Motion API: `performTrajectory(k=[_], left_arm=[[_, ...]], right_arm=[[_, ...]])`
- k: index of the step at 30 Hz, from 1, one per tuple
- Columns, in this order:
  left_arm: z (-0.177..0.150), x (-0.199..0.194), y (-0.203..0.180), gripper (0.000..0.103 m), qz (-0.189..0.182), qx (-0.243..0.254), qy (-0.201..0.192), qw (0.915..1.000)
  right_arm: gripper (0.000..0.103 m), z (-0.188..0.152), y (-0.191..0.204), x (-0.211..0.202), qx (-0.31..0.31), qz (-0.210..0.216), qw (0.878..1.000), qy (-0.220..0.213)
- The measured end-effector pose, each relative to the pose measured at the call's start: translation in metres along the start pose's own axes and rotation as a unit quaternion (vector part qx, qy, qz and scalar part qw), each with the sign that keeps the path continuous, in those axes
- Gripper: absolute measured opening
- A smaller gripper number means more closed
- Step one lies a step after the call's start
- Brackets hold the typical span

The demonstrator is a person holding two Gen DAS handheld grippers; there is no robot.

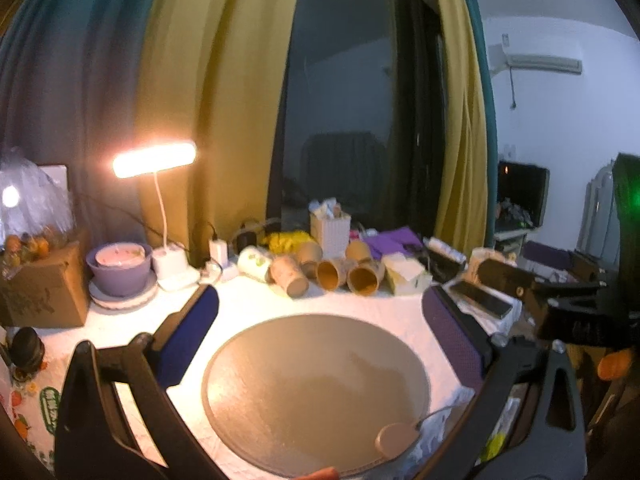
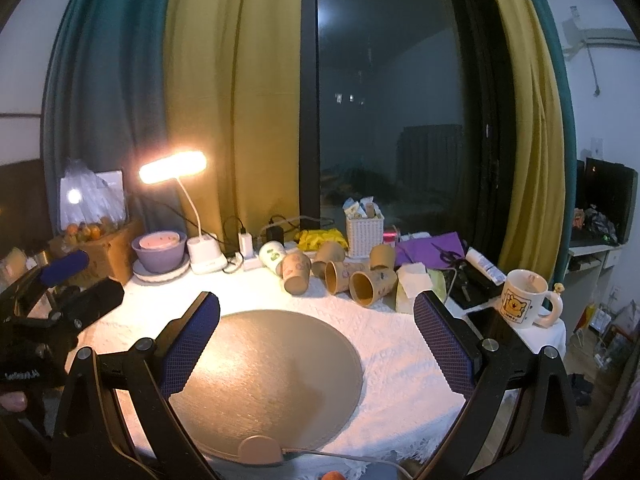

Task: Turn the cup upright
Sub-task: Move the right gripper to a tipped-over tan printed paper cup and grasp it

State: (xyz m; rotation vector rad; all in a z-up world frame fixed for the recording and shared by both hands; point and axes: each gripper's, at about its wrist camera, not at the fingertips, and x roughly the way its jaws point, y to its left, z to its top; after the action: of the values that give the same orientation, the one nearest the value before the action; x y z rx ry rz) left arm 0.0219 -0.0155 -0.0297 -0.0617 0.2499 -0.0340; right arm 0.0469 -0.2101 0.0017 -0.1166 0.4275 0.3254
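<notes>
1. A round mat (image 2: 272, 364) lies on the white tablecloth (image 2: 400, 364).
2. A lit desk lamp (image 2: 173, 168) stands at the back left, beside a purple bowl (image 2: 159, 256) on a plate.
3. A cardboard box (image 1: 44, 288) holds fruit at the far left.
4. A white basket (image 2: 365, 236) sits before the dark window (image 2: 392, 92), flanked by yellow curtains (image 2: 240, 80).
5. A cartoon mug (image 2: 522, 298) stands upright at the right edge.
6. A purple cloth (image 2: 430, 250) lies behind a tissue pack (image 2: 416, 284).

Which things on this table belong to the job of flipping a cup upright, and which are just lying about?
Belong to the job:
- paper cups lying on their sides
- left gripper, open
- right gripper, open
- round mat

Just lying about:
- desk lamp
- cartoon mug, already upright
- white woven basket
- purple bowl
- cardboard box
- tissue pack
</notes>
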Motion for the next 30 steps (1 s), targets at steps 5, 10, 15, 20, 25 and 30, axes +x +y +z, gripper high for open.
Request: performTrajectory(k=[5, 10, 15, 20, 25, 30], left_arm=[[-0.011, 0.041, -0.001, 0.103, 0.002, 0.002, 0.053, 0.9986], [-0.014, 0.080, 0.001, 0.103, 0.005, 0.004, 0.096, 0.9954], [-0.008, 0.118, 0.006, 0.103, 0.009, 0.004, 0.129, 0.9915], [-0.003, 0.163, 0.016, 0.103, 0.012, -0.015, 0.159, 0.9871], [-0.003, 0.216, 0.027, 0.102, 0.019, -0.049, 0.199, 0.9787], [-0.004, 0.266, 0.035, 0.102, 0.023, -0.063, 0.234, 0.9698]], right_arm=[[0.099, -0.014, -0.014, 0.034, 0.013, -0.001, 0.999, 0.041], [0.099, -0.023, -0.032, 0.071, 0.029, -0.002, 0.996, 0.082], [0.099, -0.017, -0.049, 0.100, 0.036, -0.003, 0.995, 0.097], [0.099, -0.005, -0.071, 0.133, 0.049, -0.002, 0.993, 0.103], [0.099, 0.000, -0.086, 0.175, 0.056, 0.008, 0.991, 0.124], [0.099, -0.008, -0.107, 0.229, 0.076, 0.015, 0.983, 0.166]])
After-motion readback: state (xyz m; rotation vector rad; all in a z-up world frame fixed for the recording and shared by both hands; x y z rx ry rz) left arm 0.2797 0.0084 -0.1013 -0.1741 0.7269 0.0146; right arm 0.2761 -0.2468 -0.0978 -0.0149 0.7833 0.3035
